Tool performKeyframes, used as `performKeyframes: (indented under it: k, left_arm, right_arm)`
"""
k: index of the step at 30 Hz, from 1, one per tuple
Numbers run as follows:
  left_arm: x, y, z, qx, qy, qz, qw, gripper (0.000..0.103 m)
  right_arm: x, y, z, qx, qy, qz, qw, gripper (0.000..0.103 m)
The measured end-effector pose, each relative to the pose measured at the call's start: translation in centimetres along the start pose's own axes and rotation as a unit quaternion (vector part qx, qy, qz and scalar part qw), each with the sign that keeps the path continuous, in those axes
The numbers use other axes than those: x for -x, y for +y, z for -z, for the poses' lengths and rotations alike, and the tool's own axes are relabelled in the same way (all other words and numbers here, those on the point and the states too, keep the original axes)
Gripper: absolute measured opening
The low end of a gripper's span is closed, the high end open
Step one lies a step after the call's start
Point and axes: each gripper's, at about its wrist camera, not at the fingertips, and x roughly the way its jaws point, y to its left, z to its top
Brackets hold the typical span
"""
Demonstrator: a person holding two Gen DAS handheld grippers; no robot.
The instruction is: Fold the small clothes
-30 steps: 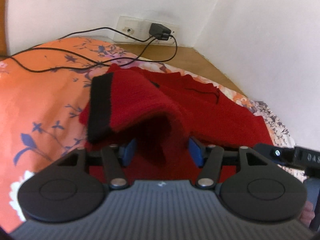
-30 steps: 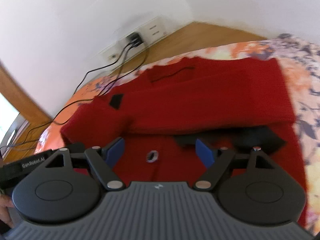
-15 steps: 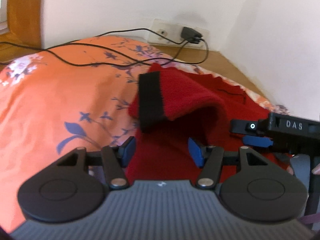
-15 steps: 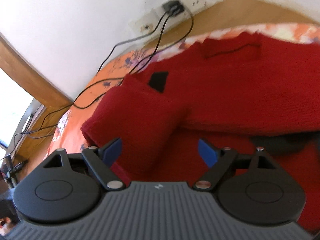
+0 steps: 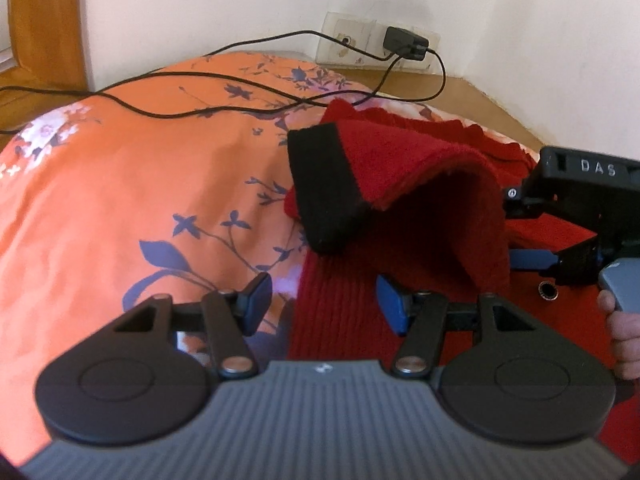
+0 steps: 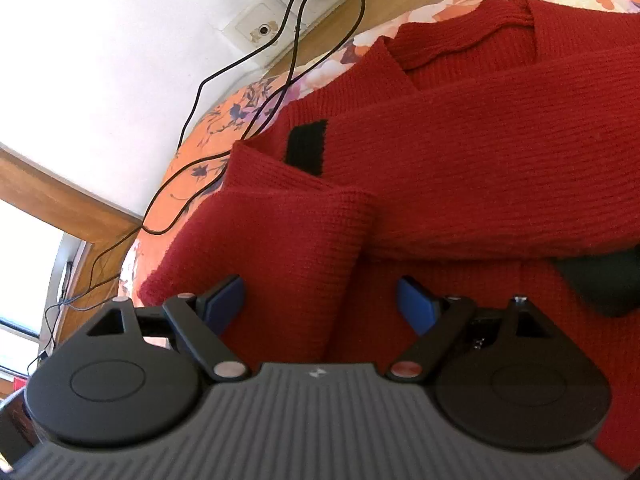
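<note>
Here we see a red knitted sweater (image 6: 500, 152) spread on a bed, lying directly ahead of both claws. One sleeve (image 5: 404, 168) with a black cuff (image 5: 326, 188) is folded over the body of the garment and arches up just beyond our left claw (image 5: 324, 302), forming a loose hump whose edge drops toward the claw's right finger. In the right wrist view the same sleeve (image 6: 276, 232) lies as a folded slab in front of our right claw (image 6: 320, 304), with the black cuff (image 6: 306, 148) peeking out behind it, and a second sleeve crosses the sweater's body farther ahead. A dark patch sits on the knit to the right of that claw; we cannot tell what it is.

Our left claw is spread wide, its 2 blue pads apart and holding nothing, hovering over the sweater's ribbed hem and the bedspread's edge. Our right claw is likewise spread, gripping nothing, with the folded sleeve between and beyond its fingers. The right claw (image 5: 532, 258) also shows at the right of the left wrist view, a hand (image 5: 624, 336) beneath it.

Beyond the sweater, the orange floral bedspread (image 5: 140, 184) extends to the left. Black cables (image 5: 224, 110) trail across it to a charger (image 5: 404, 44) plugged into a wall socket.
</note>
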Motion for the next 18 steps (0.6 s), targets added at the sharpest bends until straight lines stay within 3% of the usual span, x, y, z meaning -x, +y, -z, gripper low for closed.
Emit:
performKeyframes:
  k: [5, 6, 8, 10, 12, 18]
  left_arm:
    - [-0.3, 0.3, -0.2, 0.005, -0.005, -0.002, 1.0, 0.059]
    - [-0.4, 0.3, -0.3, 0.005, -0.005, -0.004, 1.0, 0.059]
    - [-0.5, 0.5, -0.3, 0.006, -0.007, -0.007, 0.9999, 0.059]
    - [-0.6, 0.6, -0.4, 0.009, -0.006, -0.007, 0.9999, 0.059]
    - [-0.8, 0.7, -0.4, 0.01, -0.006, -0.007, 0.9999, 0.059]
    - [-1.2, 0.7, -0.8, 0.008, -0.011, -0.014, 0.9998, 0.059]
  right_arm:
    - [0.2, 0.1, 0.5, -0.014, 0.014, -0.02, 1.0, 0.085]
    - [0.0, 0.2, 0.6, -0.014, 0.018, -0.023, 0.999, 0.079]
    - [-0.3, 0.5, 0.6, -0.005, 0.027, -0.03, 0.999, 0.063]
    - [-0.6, 0.9, 0.7, 0.004, 0.035, -0.04, 0.999, 0.028]
    - [-0.7, 1.6, 0.7, 0.033, 0.032, -0.034, 0.998, 0.017]
    - [1.8, 4.5, -0.9, 0.132, -0.023, -0.035, 0.99, 0.015]
